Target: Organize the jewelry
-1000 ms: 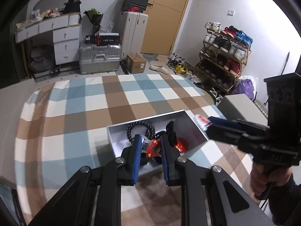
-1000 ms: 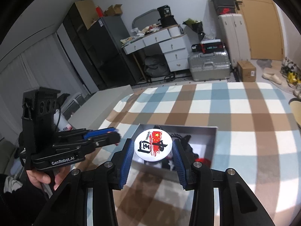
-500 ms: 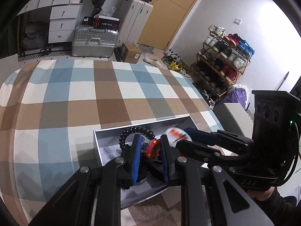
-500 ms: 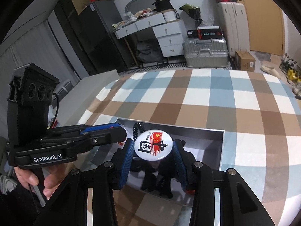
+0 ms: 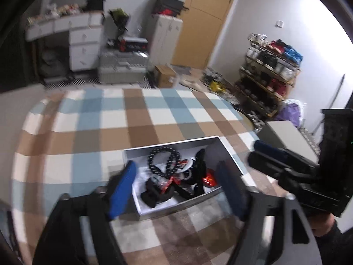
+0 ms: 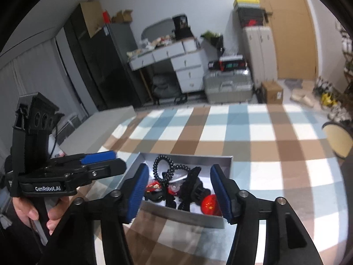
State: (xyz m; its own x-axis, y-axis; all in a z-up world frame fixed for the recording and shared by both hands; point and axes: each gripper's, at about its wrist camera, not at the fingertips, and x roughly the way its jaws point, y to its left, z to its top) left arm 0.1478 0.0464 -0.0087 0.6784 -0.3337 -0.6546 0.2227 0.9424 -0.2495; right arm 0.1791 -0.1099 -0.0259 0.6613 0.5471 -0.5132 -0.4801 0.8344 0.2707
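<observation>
A grey open box (image 5: 229, 154) (image 6: 187, 157) sits on the checked cloth and holds a jumble of jewelry. In it lie a black bead bracelet (image 5: 163, 158) (image 6: 164, 167), a black hair clip (image 6: 192, 186), a red charm (image 6: 153, 185) and a red badge (image 5: 209, 177) (image 6: 209, 204). My left gripper (image 5: 176, 187) hovers over the box's near side. Its jaws are opening wide and nothing is between the pads. My right gripper (image 6: 179, 193) hangs over the box too, with its jaws also opening and empty. Each gripper shows in the other's view: right gripper (image 5: 257, 154), left gripper (image 6: 114, 162).
The checked blue, brown and white cloth (image 5: 136, 119) covers the table around the box. A hand (image 6: 30, 209) holds the left gripper's handle. Beyond the table stand a silver suitcase (image 6: 227, 86), a white desk (image 6: 172, 59) and a shoe rack (image 5: 271, 70).
Both grippers opened and drew back from the box. The left let go of the red charm and the right let go of the round white badge; both now lie in the box.
</observation>
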